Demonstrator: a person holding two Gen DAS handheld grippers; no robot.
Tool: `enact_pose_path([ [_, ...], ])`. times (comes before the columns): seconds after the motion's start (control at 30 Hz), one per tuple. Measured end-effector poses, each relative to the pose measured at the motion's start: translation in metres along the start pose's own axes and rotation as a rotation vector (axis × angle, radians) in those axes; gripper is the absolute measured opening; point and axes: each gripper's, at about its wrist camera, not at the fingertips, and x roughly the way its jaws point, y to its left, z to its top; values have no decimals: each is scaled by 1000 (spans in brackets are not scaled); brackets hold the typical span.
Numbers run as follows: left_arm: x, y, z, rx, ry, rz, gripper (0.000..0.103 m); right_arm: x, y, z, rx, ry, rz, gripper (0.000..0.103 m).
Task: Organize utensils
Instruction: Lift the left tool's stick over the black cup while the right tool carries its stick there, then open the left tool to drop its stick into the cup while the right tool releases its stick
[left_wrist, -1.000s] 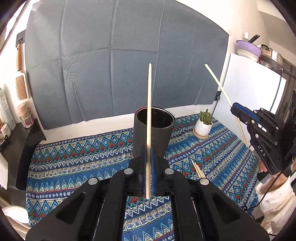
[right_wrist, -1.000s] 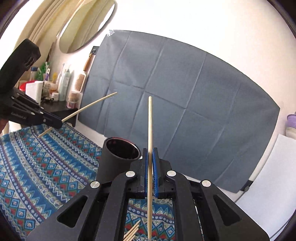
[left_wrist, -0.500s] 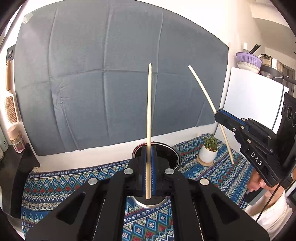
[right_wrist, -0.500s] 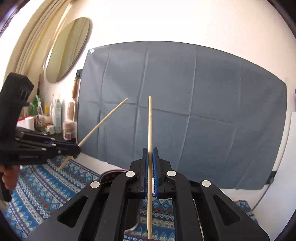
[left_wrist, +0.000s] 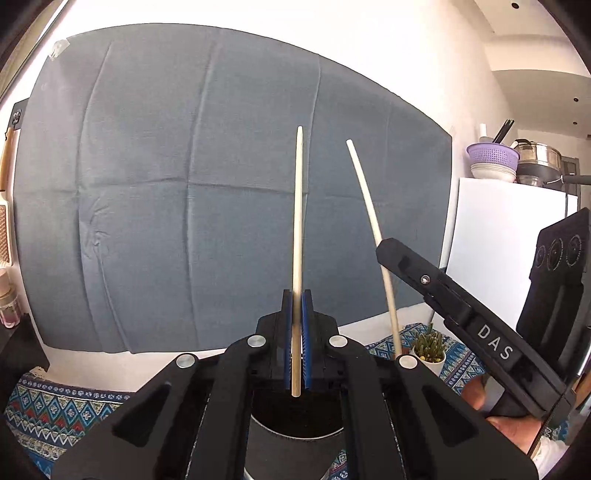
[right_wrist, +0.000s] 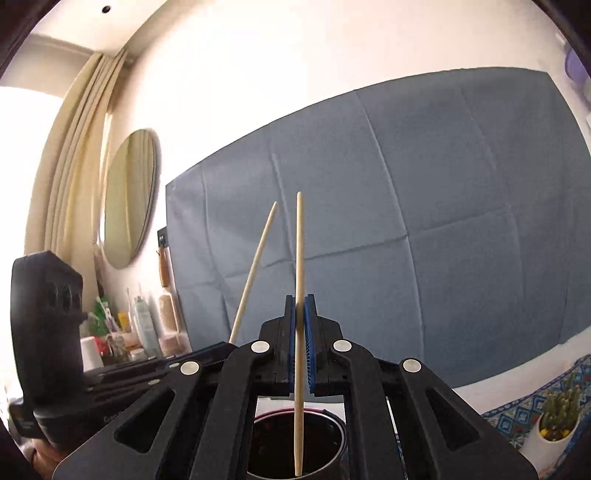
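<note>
Left wrist view: my left gripper (left_wrist: 297, 325) had its blue pads clamped tight on a pale wooden chopstick (left_wrist: 297, 236), which stood nearly upright against the grey-blue backdrop cloth (left_wrist: 166, 203).
Holder from the left: the dark round utensil cup (left_wrist: 295, 432) sat right under my left fingers, with the chopstick's lower end over its open mouth.
Other tool, same view: my right gripper (left_wrist: 384, 248) came in from the right side, pinching a second chopstick (left_wrist: 364, 192) that leaned to the left at its top.
My hand: the right hand (left_wrist: 506, 417) showed at the lower right, wrapped around that gripper's handle.
Right wrist view: the right gripper (right_wrist: 302, 325) was squeezed onto its chopstick (right_wrist: 299, 280) too, and the lower tip reached down into the cup (right_wrist: 332, 439).
Left tool from there: the left one's chopstick (right_wrist: 255, 269) slanted up just beside mine, tips close but apart.
Table stuff: a small potted succulent (right_wrist: 557, 417) sat on the blue patterned tablecloth (left_wrist: 44, 402), off to the cup's right.
Background: round mirror (right_wrist: 127, 199) on the wall.
</note>
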Motion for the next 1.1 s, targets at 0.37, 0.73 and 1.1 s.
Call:
enact_pose_path([
  [0.37,22,2,-27,7,-74,10,5,22,-21,-25,98,-69,49,5],
  [0.73,34,1,-43,30,-49,1,5,29,-21,-46,58,-32,24,5],
  [1.1,39,-6,-54,76,-9,11,5,25,-29,-51,-10,12,-2,5],
])
